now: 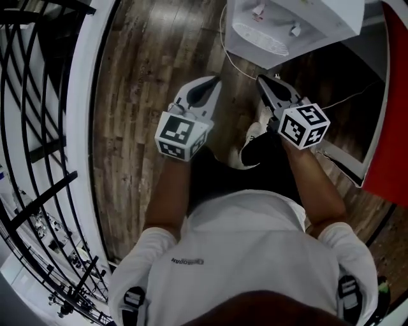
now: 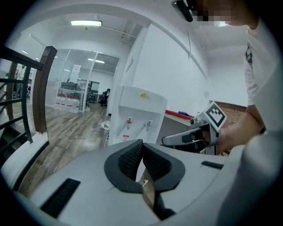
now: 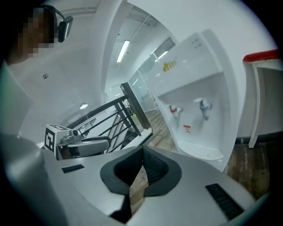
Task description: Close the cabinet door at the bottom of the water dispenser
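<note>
The white water dispenser (image 1: 299,19) stands on the wood floor at the top of the head view, its taps and drip tray facing me. Its upper front also shows in the left gripper view (image 2: 137,110) and the right gripper view (image 3: 199,101). The bottom cabinet door is hidden in every view. My left gripper (image 1: 209,83) is held in the air short of the dispenser, its jaws shut with nothing between them (image 2: 141,143). Beside it, my right gripper (image 1: 261,79) is held just as high, also shut and empty (image 3: 142,149).
A black stair railing (image 1: 32,127) with a white curb runs down the left. A white cord (image 1: 236,63) trails on the floor by the dispenser. A red-topped counter (image 1: 392,95) with a white frame stands at the right. My shoe (image 1: 252,137) shows below the grippers.
</note>
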Available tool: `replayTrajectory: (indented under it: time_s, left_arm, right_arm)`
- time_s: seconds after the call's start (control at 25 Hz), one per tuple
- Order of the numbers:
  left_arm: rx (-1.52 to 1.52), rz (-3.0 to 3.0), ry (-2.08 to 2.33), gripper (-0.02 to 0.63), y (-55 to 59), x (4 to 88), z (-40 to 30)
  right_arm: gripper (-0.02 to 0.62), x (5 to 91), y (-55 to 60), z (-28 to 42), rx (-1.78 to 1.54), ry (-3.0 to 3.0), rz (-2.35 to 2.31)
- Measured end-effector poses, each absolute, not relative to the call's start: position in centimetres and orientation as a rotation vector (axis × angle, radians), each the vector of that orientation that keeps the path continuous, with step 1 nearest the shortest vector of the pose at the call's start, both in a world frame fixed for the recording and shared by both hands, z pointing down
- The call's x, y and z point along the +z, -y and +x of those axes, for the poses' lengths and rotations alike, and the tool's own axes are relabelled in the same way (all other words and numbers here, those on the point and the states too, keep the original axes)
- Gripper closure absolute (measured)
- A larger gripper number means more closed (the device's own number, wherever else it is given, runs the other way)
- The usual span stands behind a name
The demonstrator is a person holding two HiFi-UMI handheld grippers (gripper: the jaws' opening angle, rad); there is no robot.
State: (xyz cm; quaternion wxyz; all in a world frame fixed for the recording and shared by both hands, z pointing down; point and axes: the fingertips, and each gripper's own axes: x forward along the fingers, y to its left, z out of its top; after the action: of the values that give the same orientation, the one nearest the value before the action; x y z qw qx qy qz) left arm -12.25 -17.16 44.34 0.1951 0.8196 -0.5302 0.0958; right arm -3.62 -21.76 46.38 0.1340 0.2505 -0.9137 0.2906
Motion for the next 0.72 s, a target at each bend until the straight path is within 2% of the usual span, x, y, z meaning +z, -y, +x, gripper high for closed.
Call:
replayTrajectory:
  time_s: [0.72]
  left_arm:
    - [0.332, 2.352, 1.339, 0.611, 13.4, 18.2, -7.0]
  right_arm:
    - [0.571, 18.8, 15.0, 0.6, 0.741, 2.767, 0.631]
